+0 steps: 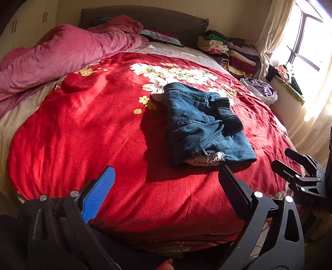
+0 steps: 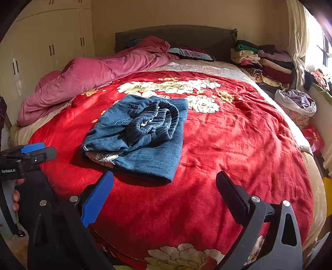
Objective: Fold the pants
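A pair of blue denim pants [image 1: 204,126] lies folded into a compact rectangular bundle near the middle of a red plush blanket with white and yellow flowers [image 1: 87,133] spread over the bed. Its long axis runs from the foot of the bed toward the dark headboard [image 1: 145,17], with the lace-trimmed end facing the cameras and the dark ribbed elastic waistband [image 2: 157,122] bunched on top.

The left gripper [image 1: 166,187] hovers above the blanket short of the bundle, its fingers spread wide and holding nothing. The right gripper [image 2: 164,189] is likewise splayed apart and empty, just short of the folded edge.

The left wrist view shows the bundle from its left side, so the waistband reads as a single dark roll, and the right gripper appears at the frame's right edge. The right wrist view shows the waistband's looped gathers fully, plus the cream wardrobe doors [image 2: 51,47] and a hand [image 2: 15,197] gripping the left tool.
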Demonstrator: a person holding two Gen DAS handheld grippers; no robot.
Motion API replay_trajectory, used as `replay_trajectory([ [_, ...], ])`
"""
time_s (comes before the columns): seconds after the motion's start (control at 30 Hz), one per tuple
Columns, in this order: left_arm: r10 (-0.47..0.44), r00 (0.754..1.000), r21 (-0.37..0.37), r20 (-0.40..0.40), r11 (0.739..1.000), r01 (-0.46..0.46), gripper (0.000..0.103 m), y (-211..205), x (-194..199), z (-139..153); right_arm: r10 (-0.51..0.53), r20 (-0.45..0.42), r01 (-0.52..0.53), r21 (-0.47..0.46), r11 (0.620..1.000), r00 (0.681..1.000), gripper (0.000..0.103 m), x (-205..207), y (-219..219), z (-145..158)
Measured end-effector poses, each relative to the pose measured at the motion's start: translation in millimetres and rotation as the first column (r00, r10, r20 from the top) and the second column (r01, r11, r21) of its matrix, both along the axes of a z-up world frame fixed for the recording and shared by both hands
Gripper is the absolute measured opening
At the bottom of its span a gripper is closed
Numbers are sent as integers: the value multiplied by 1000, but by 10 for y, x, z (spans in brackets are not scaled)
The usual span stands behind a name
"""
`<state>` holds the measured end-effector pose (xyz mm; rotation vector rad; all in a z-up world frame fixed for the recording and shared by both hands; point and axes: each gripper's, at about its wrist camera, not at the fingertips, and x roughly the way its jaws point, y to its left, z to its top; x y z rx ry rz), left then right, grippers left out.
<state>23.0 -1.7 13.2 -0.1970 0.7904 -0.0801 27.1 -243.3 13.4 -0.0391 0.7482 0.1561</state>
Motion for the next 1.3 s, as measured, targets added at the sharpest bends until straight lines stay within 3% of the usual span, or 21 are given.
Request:
replay_trajectory([
  [1.03,2,1000,5,-2,1000,-2,93,-5,-4,9,-4,-3,4,0,1000,1000,98,-5,-17,-31],
  [1.3,7,1000,46,-9,999,-7,93,-11,-2,3,-11,-5,11,-1,1000,1000,98,-1,-35,-44],
])
